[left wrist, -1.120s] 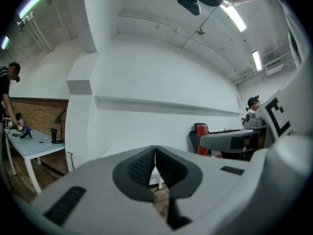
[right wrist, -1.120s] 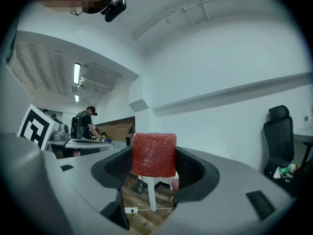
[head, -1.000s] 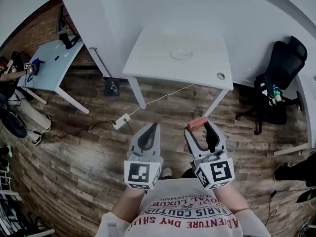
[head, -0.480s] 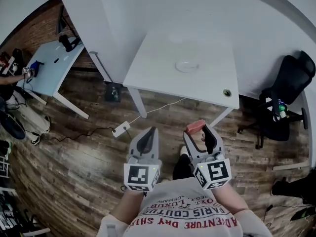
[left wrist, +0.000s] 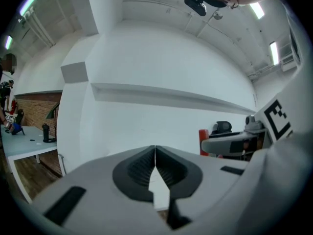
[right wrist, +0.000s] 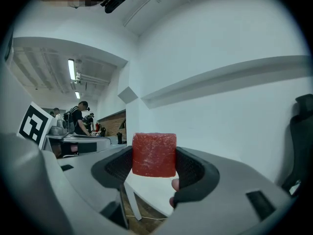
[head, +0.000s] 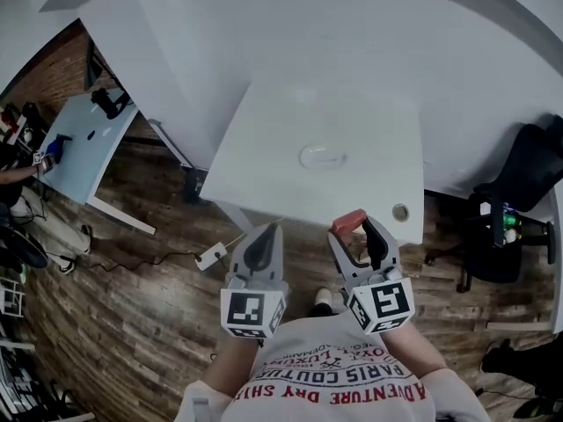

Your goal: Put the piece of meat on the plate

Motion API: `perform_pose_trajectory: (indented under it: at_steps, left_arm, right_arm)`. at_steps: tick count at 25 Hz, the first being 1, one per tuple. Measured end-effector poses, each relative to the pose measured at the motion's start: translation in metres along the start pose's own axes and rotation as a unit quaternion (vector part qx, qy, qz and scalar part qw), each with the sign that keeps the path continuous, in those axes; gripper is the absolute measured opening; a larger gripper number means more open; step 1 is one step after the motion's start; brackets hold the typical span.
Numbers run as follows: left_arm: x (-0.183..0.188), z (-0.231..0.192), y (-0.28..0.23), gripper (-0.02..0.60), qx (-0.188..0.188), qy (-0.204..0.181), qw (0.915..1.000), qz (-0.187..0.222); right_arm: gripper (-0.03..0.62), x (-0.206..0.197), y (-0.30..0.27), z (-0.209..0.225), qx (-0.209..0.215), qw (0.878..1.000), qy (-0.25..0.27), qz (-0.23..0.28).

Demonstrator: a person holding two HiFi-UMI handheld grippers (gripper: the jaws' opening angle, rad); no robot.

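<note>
A red slab of meat (right wrist: pixel 154 154) is clamped between the jaws of my right gripper (right wrist: pixel 154 168); in the head view the meat (head: pixel 349 221) sticks out at the tips of the right gripper (head: pixel 355 233), over the near edge of the white table (head: pixel 264 148). A white plate (head: pixel 323 157) lies in the middle of that table, ahead of both grippers. My left gripper (head: pixel 265 237) hangs beside the right one, just short of the table edge, jaws pressed together with nothing between them (left wrist: pixel 155 156).
A round cable hole (head: pixel 401 211) sits in the table's near right corner. A black office chair (head: pixel 519 183) stands to the right. A power strip (head: pixel 213 256) with a cable lies on the wooden floor. A second table (head: pixel 84 143) stands far left.
The table and plate have come closer and lower in the head view as the person stepped forward. Both grippers keep their pose; the right one still holds the meat.
</note>
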State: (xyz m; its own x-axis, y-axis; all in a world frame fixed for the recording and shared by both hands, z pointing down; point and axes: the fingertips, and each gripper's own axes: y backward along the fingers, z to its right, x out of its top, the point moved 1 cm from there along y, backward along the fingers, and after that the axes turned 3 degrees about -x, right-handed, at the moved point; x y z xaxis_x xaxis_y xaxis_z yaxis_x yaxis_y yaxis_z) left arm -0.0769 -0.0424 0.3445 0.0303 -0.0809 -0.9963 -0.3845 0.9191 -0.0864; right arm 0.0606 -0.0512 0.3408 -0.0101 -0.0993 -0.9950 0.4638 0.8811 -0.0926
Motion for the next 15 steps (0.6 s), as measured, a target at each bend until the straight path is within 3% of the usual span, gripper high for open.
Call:
perform_pose_trajectory:
  at_steps: [7,15]
  left_arm:
    - [0.01,-0.003,-0.091,0.008,0.015,0.002,0.9999,-0.001]
    - [0.005,-0.025,-0.164,0.008,0.002,0.009,0.9998,-0.019]
  right_arm:
    - [0.28,0.002,-0.06,0.077,0.003,1.0,-0.007,-0.016]
    - [0.28,-0.009,-0.12,0.119,-0.011,0.999,-0.022,-0.043]
